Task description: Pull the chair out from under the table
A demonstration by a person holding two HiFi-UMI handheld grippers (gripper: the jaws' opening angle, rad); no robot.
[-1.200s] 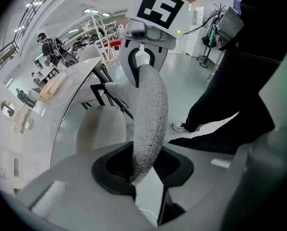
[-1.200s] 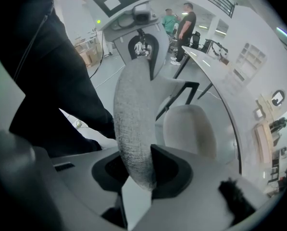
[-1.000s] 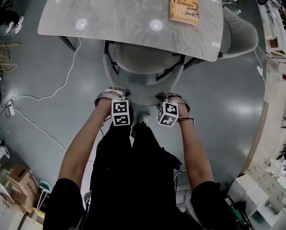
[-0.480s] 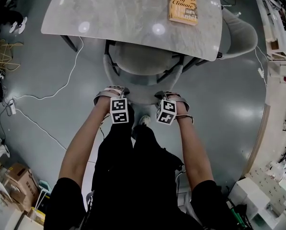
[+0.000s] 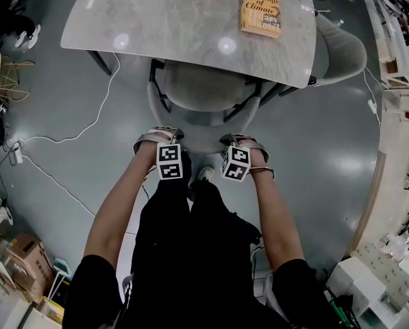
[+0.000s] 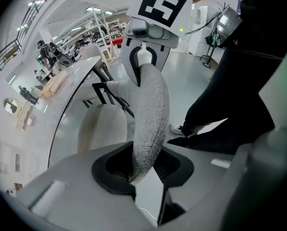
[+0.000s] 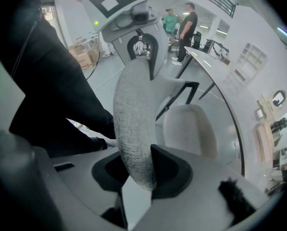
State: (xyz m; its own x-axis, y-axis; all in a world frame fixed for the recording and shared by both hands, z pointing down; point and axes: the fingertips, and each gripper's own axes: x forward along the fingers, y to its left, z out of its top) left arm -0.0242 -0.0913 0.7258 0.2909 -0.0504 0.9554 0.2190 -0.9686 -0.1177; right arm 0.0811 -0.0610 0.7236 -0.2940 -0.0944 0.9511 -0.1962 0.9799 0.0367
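Two grippers (image 5: 160, 136) (image 5: 241, 140) on chair (image 5: 201, 89) back.

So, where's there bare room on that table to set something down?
The table is bare everywhere left of the book. Crowded: by the near edge, where the left claw and right claw grip the chair back, and the right end beside a second chair.

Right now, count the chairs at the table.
2. One chair is tucked under the table on the near side; the other chair stands at its right end. More may be hidden.
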